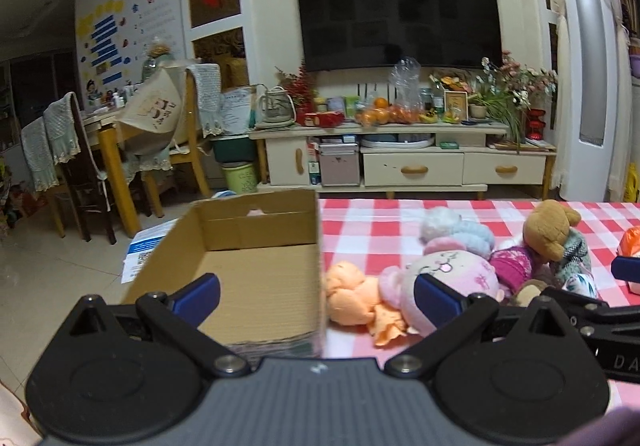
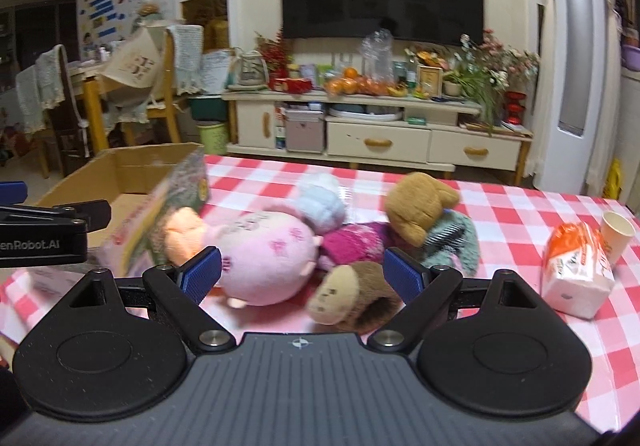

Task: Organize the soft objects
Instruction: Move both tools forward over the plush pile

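Note:
A pile of soft toys lies on the red-checked tablecloth (image 2: 500,213): a pink doll (image 2: 266,250) (image 1: 452,270), an orange plush (image 1: 352,296), a pale blue pom-pom plush (image 2: 324,199), a magenta knit piece (image 2: 352,246), a brown bear (image 2: 418,201) (image 1: 548,230) and a small brown monkey head (image 2: 344,294). An open cardboard box (image 1: 256,270) stands at the table's left, its floor bare. My left gripper (image 1: 316,300) is open over the box's right wall. My right gripper (image 2: 300,278) is open and empty, just short of the doll and monkey head.
A tissue pack (image 2: 576,270) and a paper cup (image 2: 616,234) lie at the table's right. A TV cabinet (image 1: 400,153) stands beyond the table. Chairs and a dining table (image 1: 104,141) stand at far left. Papers (image 1: 144,250) lie on the floor by the box.

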A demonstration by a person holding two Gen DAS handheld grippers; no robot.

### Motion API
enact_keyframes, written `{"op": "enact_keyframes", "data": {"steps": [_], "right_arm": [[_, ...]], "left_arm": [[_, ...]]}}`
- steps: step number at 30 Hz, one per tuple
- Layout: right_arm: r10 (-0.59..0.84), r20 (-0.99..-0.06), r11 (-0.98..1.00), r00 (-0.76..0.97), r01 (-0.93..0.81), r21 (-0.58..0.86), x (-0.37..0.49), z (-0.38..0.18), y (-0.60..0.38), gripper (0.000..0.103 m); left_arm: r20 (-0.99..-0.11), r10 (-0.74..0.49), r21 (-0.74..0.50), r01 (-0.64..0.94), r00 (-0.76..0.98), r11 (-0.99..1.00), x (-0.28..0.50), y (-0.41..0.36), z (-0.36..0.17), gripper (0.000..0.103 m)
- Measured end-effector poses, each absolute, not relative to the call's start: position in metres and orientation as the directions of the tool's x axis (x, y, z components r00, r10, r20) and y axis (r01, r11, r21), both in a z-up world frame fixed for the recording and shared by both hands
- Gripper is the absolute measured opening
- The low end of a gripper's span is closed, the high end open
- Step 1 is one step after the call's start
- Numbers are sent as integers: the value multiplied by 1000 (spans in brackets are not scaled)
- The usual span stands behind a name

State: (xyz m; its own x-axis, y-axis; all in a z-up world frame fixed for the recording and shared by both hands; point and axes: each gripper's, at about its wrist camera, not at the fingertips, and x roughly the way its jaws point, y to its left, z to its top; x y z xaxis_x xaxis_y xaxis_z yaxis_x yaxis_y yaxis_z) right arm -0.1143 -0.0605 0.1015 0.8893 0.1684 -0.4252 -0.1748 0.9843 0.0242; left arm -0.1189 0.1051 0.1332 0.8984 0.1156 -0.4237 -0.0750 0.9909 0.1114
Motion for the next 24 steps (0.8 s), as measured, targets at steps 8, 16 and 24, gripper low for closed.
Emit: {"op": "enact_keyframes", "data": {"steps": [8,16,24], "right_arm": [[229,-405,967,885,-253,-6,-133,116,-27,103],[291,-385,948,876,-317,-5,-152,121,-7,103],[313,-368,941,876,-339,-4,-160,129,-4,103]], "left_arm": [[-399,151,104,-119,905,987,-135,132,141,102],[-387,197,110,-167,901,980,-145,154,144,102],[-383,231,117,-202,894,972,-153,166,145,102]]}}
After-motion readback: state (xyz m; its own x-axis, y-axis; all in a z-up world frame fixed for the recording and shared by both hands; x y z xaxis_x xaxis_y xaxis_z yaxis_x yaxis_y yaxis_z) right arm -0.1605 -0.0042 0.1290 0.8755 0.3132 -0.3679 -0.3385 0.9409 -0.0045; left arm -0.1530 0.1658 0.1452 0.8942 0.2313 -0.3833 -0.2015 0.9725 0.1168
